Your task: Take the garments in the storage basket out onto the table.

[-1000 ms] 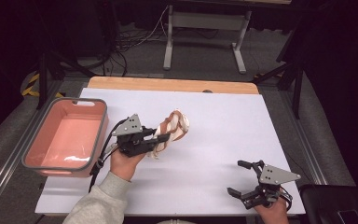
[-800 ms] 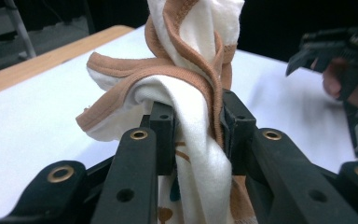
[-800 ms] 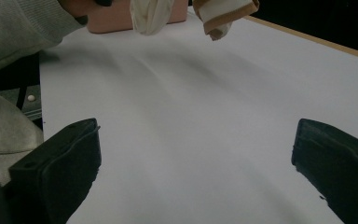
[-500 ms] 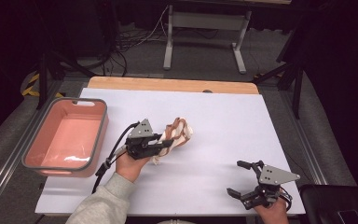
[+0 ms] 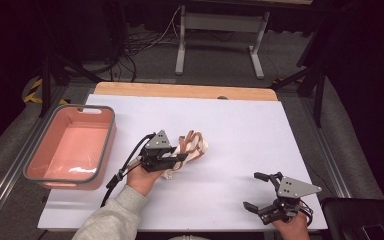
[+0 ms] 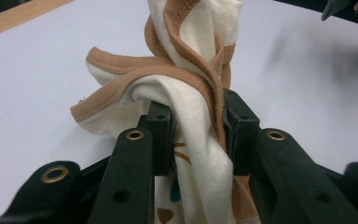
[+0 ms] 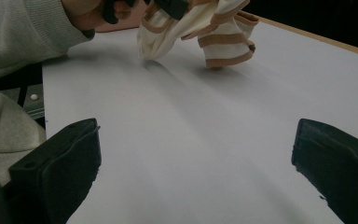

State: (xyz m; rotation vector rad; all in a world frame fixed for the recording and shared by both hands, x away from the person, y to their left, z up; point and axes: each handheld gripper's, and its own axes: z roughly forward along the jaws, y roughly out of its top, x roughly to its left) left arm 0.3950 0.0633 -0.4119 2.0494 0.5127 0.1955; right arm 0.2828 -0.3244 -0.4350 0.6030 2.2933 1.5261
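Beside the pink bin (image 5: 72, 150), on its right, we have the left gripper (image 5: 182, 158) clamped on a bunched cream garment (image 5: 192, 147) with tan trim. Our left gripper view shows the jaws pressed in on a twisted fold of that garment (image 6: 191, 116), the rest sprouting above and hanging below them. Seen from the right gripper view, the garment (image 7: 200, 28) dangles with its lowest folds at or just above the white worktop (image 5: 260, 135); we cannot tell whether they touch.

We judge the hold to be narrow: only one rope of cloth sits between the pads, so a quick swing toward the bin could let it slide out and drop short of the rim. Loose trim loops hang free, and they could drag on the worktop or catch on the bin wall, leaving the garment draped over the edge rather than inside.

Well away from the bin, at the worktop's near right corner, our right gripper (image 5: 260, 192) rests with jaws spread wide and nothing between them, too far off to catch a slip.
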